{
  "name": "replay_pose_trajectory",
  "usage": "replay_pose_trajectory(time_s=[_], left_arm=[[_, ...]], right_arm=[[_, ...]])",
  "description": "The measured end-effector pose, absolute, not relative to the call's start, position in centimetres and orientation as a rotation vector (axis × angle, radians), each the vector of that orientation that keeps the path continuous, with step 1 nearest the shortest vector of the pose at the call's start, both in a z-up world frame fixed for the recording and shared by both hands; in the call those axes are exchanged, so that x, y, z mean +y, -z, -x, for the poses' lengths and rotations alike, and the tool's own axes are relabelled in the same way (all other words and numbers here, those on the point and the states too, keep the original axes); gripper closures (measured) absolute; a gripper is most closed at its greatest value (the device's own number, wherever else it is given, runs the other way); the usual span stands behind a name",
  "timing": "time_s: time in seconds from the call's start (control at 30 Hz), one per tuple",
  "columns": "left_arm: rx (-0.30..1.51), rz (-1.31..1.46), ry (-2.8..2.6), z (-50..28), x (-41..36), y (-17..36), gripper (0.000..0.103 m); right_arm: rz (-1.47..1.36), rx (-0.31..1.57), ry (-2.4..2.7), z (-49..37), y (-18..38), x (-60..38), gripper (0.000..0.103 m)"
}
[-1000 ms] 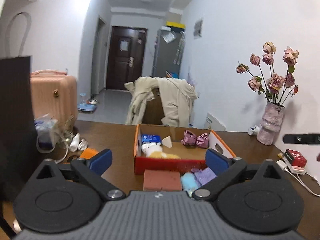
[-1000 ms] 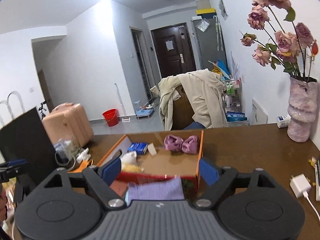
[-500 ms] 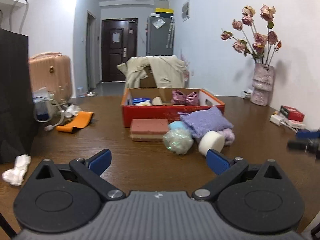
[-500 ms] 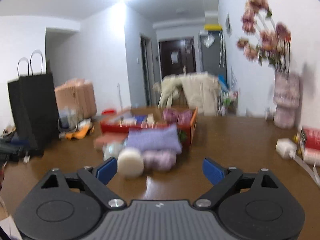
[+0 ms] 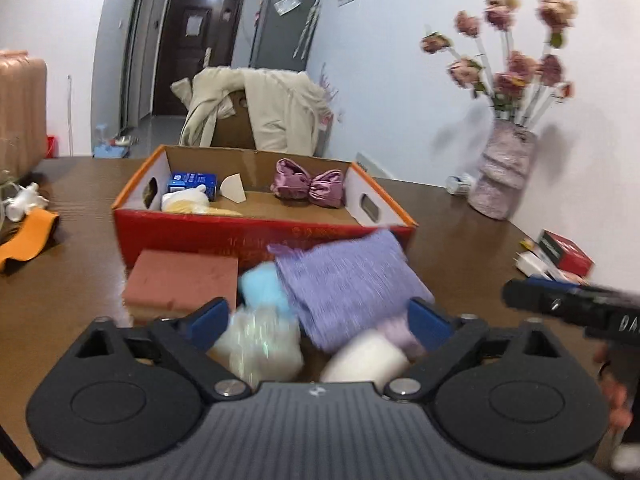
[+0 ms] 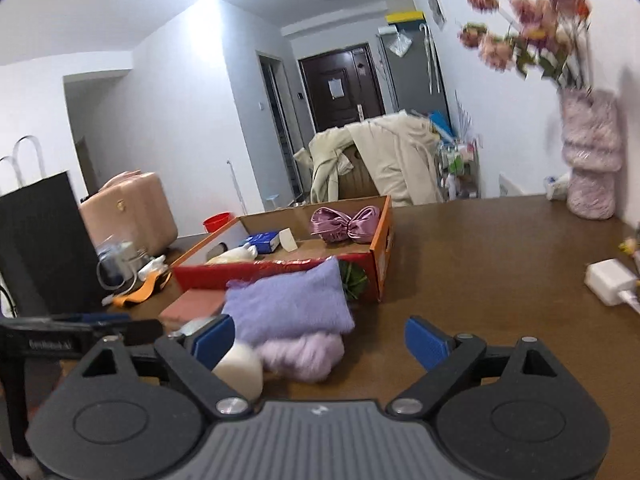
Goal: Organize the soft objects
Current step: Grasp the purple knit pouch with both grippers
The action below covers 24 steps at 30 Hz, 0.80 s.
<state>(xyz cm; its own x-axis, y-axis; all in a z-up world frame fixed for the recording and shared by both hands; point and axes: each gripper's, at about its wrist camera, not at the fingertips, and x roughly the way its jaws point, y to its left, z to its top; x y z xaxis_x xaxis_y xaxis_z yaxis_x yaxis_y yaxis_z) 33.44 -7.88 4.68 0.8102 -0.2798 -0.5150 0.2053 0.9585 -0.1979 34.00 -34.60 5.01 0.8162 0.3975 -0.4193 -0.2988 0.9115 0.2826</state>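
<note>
A pile of soft things lies on the brown table in front of a red cardboard box [image 5: 260, 236]. In it are a folded purple cloth [image 5: 344, 276], a light blue piece [image 5: 262, 288], a shimmering white pouf [image 5: 260, 344], a white roll [image 5: 364, 354] and a pink sponge block [image 5: 182, 280]. My left gripper [image 5: 320, 320] is low over the pile. Its jaws are closing, with the pouf and the roll between them, untouched by the pads. My right gripper [image 6: 320, 340] is open at the pile's right side, a pale lilac fluffy piece [image 6: 304, 354] just ahead. A pink satin bow [image 5: 308, 186] lies in the box.
A vase of dried roses [image 5: 500, 176] stands at the far right by the wall. A small red box [image 5: 564, 252] and a white charger [image 6: 608, 280] lie at the table's right. A black paper bag [image 6: 40, 240] and an orange strap [image 5: 28, 236] are on the left.
Both grippers have come down toward the table. The left one has moved forward up to the pile, which now sits between its narrowing fingers. The right one is closer to the pile too.
</note>
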Motion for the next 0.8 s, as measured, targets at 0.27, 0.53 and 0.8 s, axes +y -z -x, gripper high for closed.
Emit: replay_pose_trajectory(time_s=[0.27, 0.53, 0.8], left_arm=[[0.679, 0.213, 0.315, -40.7, -7.7, -0.8, 0.041], [0.620, 0.194, 0.372, -39.9, -7.5, -0.2, 0.071], [0.586, 0.232, 0.388, -39.6, -7.1, -0.6, 0.099]], right_arm=[[-0.304, 0.527, -0.379, -44.1, 0.1, -32.6, 0.023], [-0.455, 0.586, -0.476, -44.6, 1.8, -33.6, 0.057], [-0.381, 0.548, -0.504, -43.2, 0.9, -32.8, 0.082]])
